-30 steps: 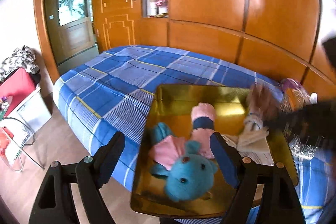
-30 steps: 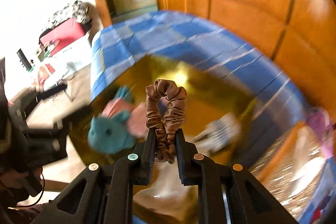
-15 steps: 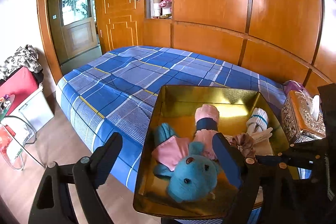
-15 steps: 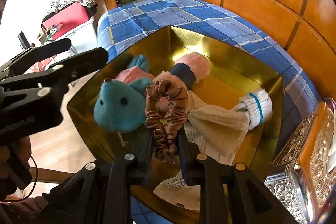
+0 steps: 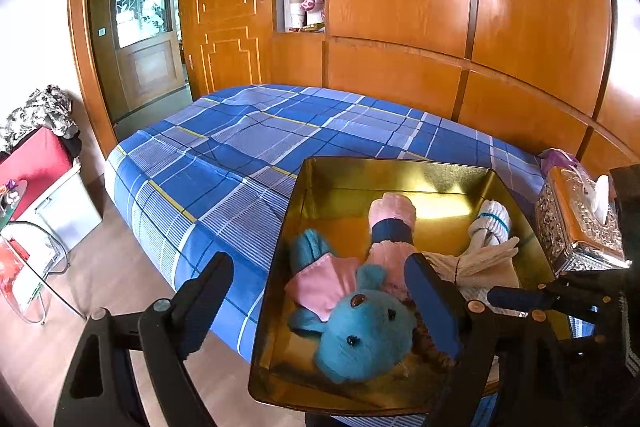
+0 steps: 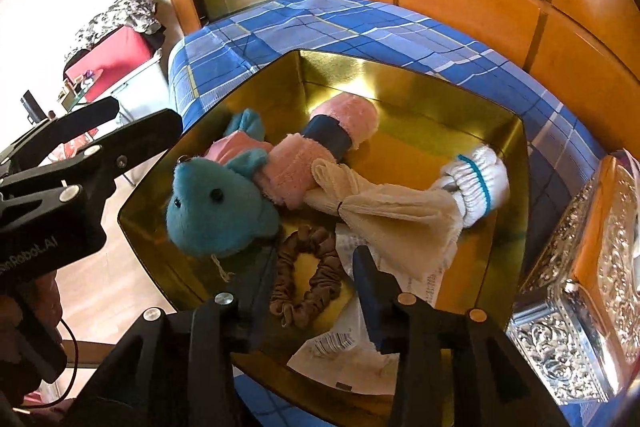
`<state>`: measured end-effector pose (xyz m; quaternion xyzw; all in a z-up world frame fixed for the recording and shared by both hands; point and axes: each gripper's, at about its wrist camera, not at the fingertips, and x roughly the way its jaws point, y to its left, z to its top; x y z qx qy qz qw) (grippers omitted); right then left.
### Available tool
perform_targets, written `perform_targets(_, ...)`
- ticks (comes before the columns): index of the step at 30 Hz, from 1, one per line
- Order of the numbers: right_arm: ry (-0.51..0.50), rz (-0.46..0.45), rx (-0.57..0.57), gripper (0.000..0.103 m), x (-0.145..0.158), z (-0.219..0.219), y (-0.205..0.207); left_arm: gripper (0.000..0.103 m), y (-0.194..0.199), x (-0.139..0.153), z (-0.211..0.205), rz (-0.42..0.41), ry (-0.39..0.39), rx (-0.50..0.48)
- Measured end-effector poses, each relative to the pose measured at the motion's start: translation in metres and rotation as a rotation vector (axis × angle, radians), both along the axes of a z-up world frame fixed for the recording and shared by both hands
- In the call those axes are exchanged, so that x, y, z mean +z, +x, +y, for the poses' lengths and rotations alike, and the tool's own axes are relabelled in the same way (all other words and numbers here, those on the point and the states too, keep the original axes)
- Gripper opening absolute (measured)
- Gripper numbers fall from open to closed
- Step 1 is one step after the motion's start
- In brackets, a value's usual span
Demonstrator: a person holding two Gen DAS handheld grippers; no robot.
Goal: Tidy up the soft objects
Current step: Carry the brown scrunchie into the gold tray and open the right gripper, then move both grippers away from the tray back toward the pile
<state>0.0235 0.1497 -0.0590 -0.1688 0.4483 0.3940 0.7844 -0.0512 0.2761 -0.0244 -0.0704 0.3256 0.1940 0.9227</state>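
Brown satin scrunchie (image 6: pixel 306 277) lies loose between the opening jaws of the right gripper (image 6: pixel 312 291), on the near floor of the gold tray (image 6: pixel 404 75) beside the blue plush (image 6: pixel 218 205). Release looks underway; next, lift clear. Left gripper (image 5: pixel 320 307) hovers spread, empty.

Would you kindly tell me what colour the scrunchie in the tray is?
Brown; the scrunchie shows best in the right wrist view.

left wrist: looking down-forward over the bed (image 5: pixel 248 155), gold tray (image 5: pixel 384 167) sitting at 5 o'clock | right wrist: tilting steeper, hovering nearer the tray (image 6: pixel 404 75) | both sharing tray, blue plush (image 5: pixel 360 335) (image 6: pixel 216 211), silver tissue box (image 5: pixel 576 223) (image 6: pixel 580 315)
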Motion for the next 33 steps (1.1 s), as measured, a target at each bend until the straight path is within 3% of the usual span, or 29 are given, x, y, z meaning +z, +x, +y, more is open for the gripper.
perform_targets(5,0.004,-0.093,-0.035,0.045,0.014,-0.006,-0.006,0.089,0.001,-0.001,-0.001,0.005,0.0,0.001)
perform_targets(8,0.02,-0.134,-0.058,0.059,0.023,-0.011,-0.008,0.089,0.001,-0.002,-0.002,0.008,-0.001,-0.002)
perform_targets(21,0.062,-0.257,-0.21,0.063,0.051,-0.041,-0.004,0.089,0.001,-0.001,-0.011,0.002,0.008,-0.032)
perform_targets(33,-0.004,-0.433,-0.372,0.063,0.078,-0.087,-0.001,0.089,0.003,-0.006,-0.02,0.017,0.013,-0.051)
